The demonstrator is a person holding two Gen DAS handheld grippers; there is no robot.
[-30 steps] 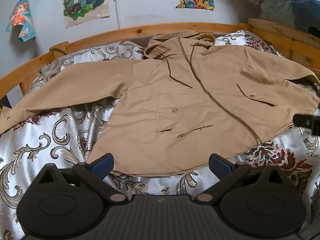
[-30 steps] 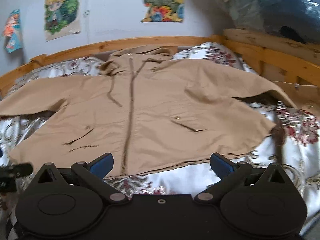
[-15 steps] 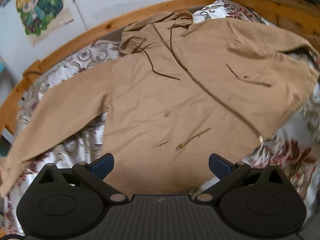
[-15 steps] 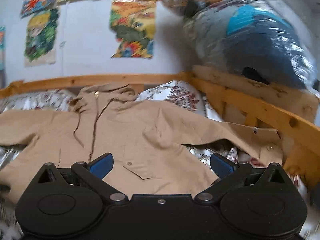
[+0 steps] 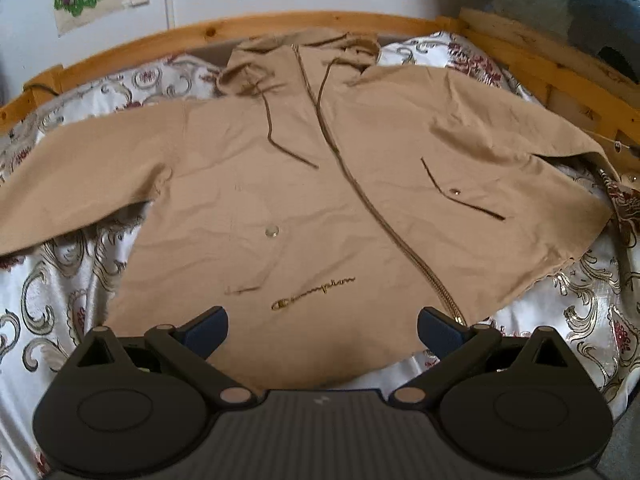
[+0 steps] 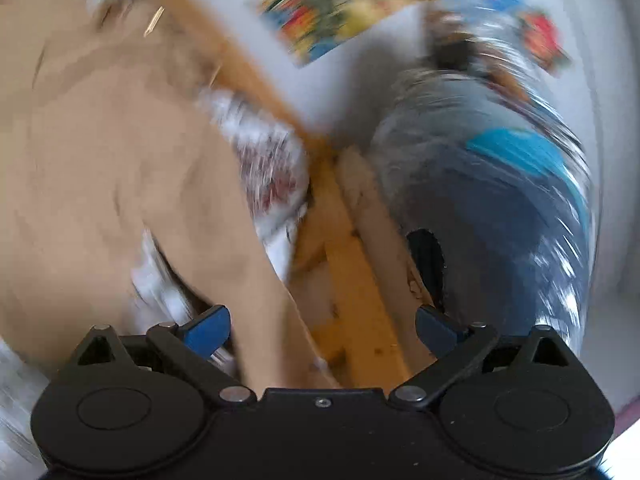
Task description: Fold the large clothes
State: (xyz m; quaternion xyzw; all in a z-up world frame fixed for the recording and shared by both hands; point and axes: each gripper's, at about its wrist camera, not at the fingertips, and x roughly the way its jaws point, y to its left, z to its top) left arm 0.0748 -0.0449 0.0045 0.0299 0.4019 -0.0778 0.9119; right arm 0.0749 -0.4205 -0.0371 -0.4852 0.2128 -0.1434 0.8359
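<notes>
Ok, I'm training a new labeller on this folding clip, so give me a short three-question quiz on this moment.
1. True or false: the jacket lies spread front up on the bed, zipper closed.
2. In the right wrist view, what lies between the open jaws of the right tool? A) the hood B) a sleeve and the bed rail C) a pillow
3. Fill in: the left tool hovers over the jacket's ____ edge, holding nothing.

Key: 1 true; 2 B; 3 bottom (hem).
</notes>
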